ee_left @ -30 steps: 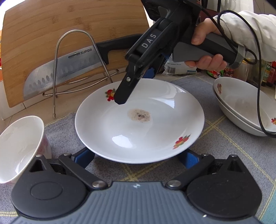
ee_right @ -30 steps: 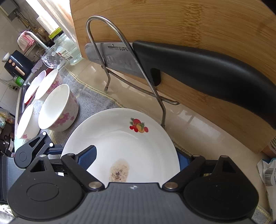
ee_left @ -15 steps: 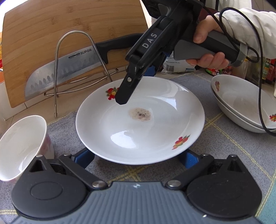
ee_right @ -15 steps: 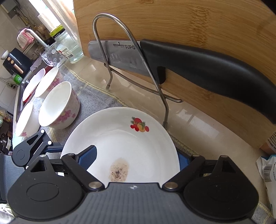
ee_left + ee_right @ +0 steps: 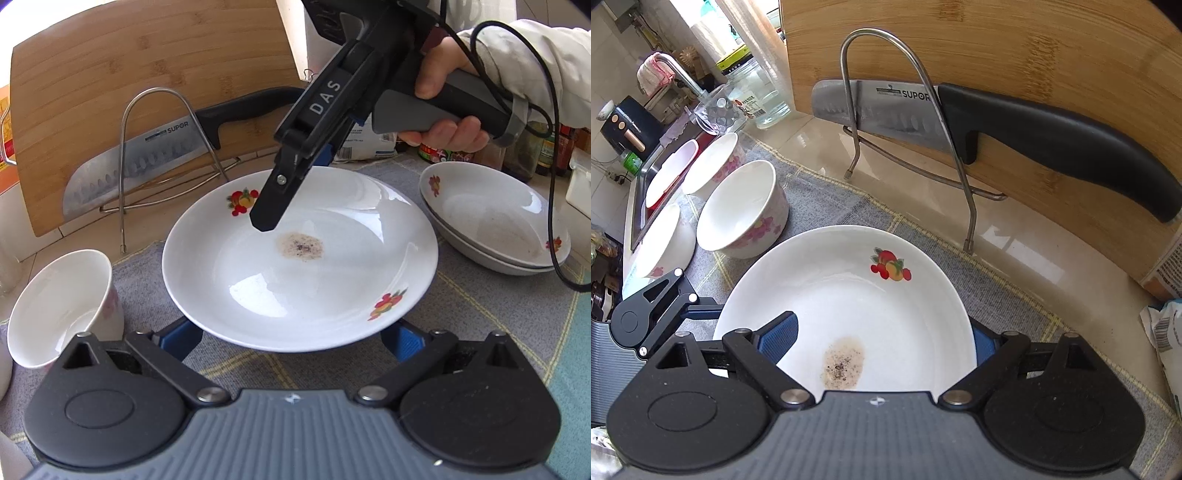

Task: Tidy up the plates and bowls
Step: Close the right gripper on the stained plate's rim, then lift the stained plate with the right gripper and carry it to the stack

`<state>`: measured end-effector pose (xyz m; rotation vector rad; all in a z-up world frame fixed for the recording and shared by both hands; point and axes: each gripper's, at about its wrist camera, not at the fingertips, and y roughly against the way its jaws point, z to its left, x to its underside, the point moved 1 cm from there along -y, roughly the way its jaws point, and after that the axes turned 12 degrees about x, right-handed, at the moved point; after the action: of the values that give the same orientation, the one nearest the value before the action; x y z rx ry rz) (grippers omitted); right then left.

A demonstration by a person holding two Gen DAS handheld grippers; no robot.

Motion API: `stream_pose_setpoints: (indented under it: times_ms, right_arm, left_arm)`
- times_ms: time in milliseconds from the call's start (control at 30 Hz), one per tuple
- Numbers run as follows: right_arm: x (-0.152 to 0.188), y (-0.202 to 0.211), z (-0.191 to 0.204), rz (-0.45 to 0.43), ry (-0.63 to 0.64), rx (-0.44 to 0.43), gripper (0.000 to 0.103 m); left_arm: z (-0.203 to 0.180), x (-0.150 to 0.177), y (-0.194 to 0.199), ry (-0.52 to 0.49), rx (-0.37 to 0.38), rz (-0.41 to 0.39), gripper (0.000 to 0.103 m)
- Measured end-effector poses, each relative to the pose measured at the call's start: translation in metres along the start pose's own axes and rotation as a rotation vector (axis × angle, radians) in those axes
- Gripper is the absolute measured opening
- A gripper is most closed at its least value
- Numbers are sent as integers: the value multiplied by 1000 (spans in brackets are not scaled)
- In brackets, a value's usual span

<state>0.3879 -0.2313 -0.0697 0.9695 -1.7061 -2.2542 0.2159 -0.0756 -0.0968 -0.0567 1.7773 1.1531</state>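
Observation:
A white plate (image 5: 295, 280) with fruit prints and a brown stain lies on the grey mat; it also shows in the right wrist view (image 5: 849, 295). My left gripper (image 5: 291, 338) is open, its blue pads at the plate's near rim, one on each side. My right gripper (image 5: 884, 339) is open and straddles the plate's far rim, one finger (image 5: 273, 206) above the plate. A white floral bowl (image 5: 59, 306) stands left of the plate. Two stacked shallow bowls (image 5: 495, 218) sit at the right.
A bamboo cutting board (image 5: 147, 99) leans at the back with a cleaver (image 5: 140, 166) in a wire rack (image 5: 886, 122). More floral bowls (image 5: 716, 166) and a sink (image 5: 639, 199) lie left. Jars and bottles (image 5: 546, 147) stand at the far right.
The left gripper view has drawn back and risen slightly. The right gripper has shifted a little along the plate toward the rack. Both stay open.

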Motion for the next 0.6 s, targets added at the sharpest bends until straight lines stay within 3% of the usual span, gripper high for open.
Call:
stream_pose_setpoints:
  times_ms: [600]
  right_arm:
    - [37, 39, 25, -23, -11, 24, 96]
  left_arm:
    - [-35, 5, 36, -40, 26, 12, 102]
